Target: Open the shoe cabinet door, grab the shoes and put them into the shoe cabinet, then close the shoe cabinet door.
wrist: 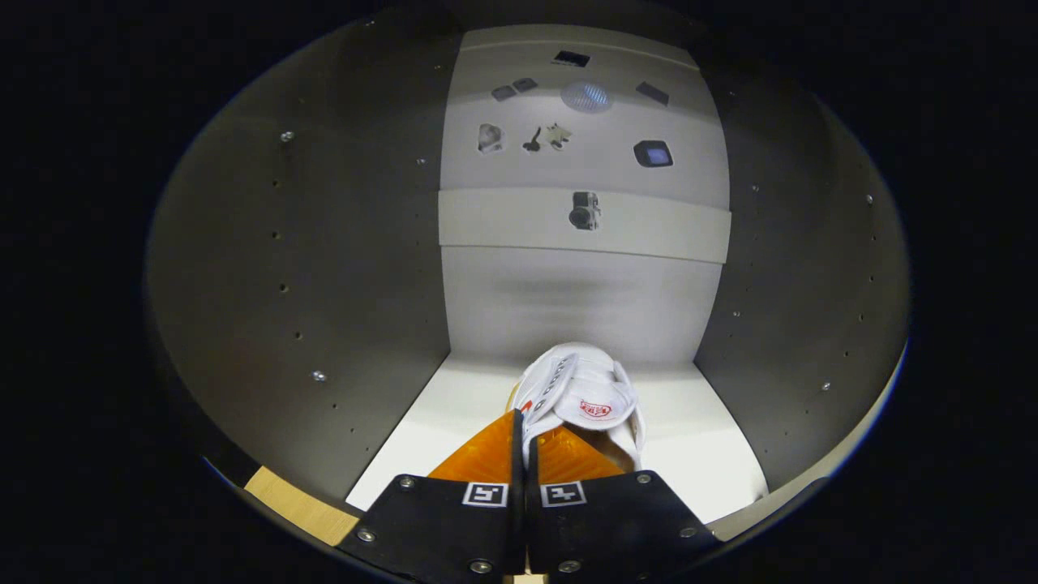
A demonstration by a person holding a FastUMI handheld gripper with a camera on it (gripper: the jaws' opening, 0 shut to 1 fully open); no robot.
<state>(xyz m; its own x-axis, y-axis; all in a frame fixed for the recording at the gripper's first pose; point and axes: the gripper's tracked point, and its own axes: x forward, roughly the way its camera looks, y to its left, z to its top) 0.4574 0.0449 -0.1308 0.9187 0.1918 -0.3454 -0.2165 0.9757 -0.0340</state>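
Shoe (585,399): on cabinet floor (697,454), just ahead of our tongs (523,442).
Tongs: clenched on its near edge, we judge.
Door: open.
Left: release, withdraw, close door.

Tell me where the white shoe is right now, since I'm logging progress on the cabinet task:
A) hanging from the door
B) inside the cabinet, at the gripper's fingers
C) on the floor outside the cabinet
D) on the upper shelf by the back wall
B: the white shoe sits over the cabinet's bottom panel between the side walls, with the gripper closed on its edge.
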